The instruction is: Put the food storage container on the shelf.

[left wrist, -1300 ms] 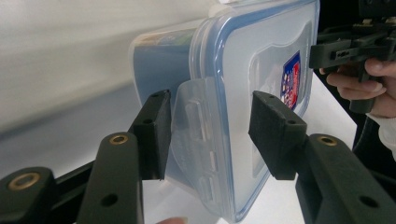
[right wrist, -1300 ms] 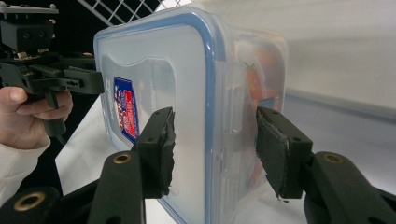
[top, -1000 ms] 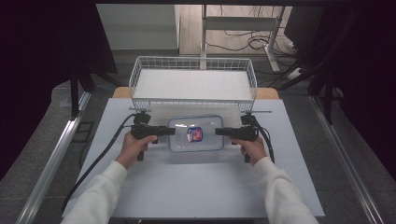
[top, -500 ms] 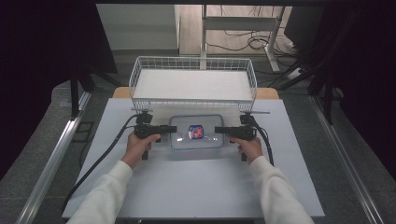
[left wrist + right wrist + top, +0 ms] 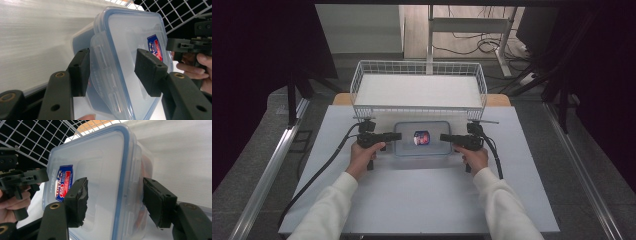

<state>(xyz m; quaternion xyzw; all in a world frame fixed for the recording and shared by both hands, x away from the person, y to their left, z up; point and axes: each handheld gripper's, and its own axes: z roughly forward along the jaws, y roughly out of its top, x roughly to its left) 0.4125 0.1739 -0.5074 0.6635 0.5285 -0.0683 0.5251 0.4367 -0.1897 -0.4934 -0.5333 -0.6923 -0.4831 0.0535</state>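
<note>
1. Resting on the white table (image 5: 422, 200), just before the white wire basket (image 5: 419, 90), the clear rectangular plastic container with blue-rimmed lid (image 5: 422, 138) is located.
2. The container's end latches are straddled by the left gripper (image 5: 396, 136) and right gripper (image 5: 445, 137), jaws parted, nothing clamped.

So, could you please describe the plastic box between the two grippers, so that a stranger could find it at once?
Start at the white wire basket at the far edge of the white table. Just in front of it lies a clear rectangular box with a blue-rimmed snap lid, between the left gripper and the right gripper. Its red and blue label sets it apart.
</note>
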